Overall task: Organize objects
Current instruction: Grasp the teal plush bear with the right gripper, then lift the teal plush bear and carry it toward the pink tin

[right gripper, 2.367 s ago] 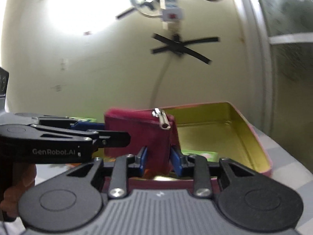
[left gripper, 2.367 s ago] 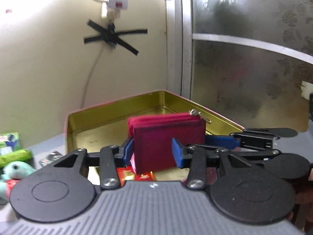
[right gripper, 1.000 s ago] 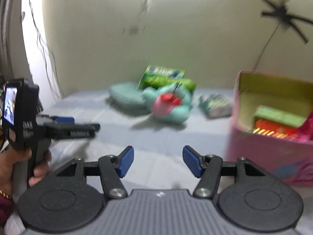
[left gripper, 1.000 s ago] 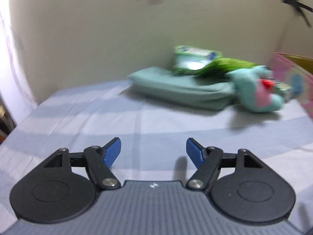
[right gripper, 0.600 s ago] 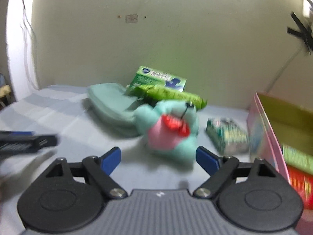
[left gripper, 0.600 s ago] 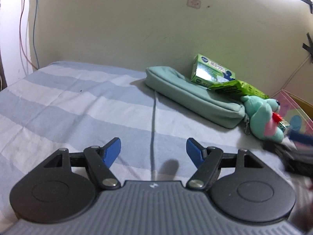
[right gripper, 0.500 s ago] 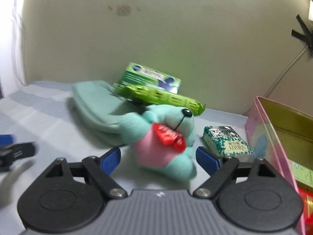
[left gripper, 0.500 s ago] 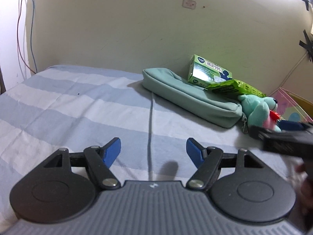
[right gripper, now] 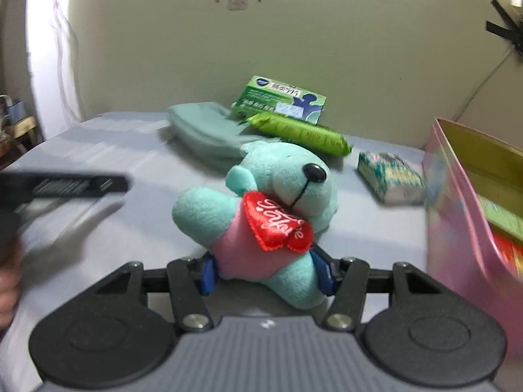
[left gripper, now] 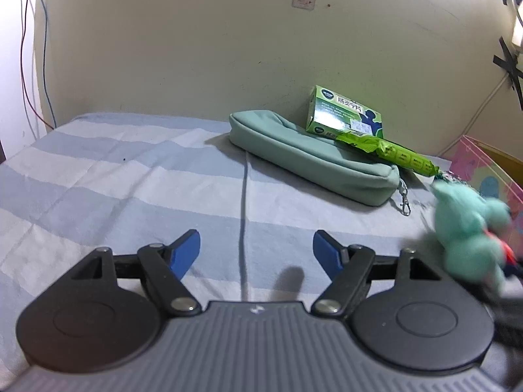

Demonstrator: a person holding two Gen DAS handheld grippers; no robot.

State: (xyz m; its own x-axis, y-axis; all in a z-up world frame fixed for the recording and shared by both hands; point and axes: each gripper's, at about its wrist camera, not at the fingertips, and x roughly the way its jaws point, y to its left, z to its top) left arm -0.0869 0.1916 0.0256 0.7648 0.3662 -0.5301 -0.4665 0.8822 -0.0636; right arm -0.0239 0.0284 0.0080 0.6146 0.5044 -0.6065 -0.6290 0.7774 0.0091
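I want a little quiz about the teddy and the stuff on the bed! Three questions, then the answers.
1. True or false: the right hand-held gripper is closed on the soft turquoise teddy bear with the red satin heart.
2. What lies on the long sage-green fabric pouch: A) lime-green foil snack packet, B) a spoon?
3. Fill in: the left hand-held gripper holds ____.

Key: 1 true; 2 A; 3 nothing, its jaws stand open.

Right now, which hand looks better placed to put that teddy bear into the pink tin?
The right gripper: its jaws have just closed around the teddy bear, and the pink tin stands close beside it. The left gripper is open over bare cloth.
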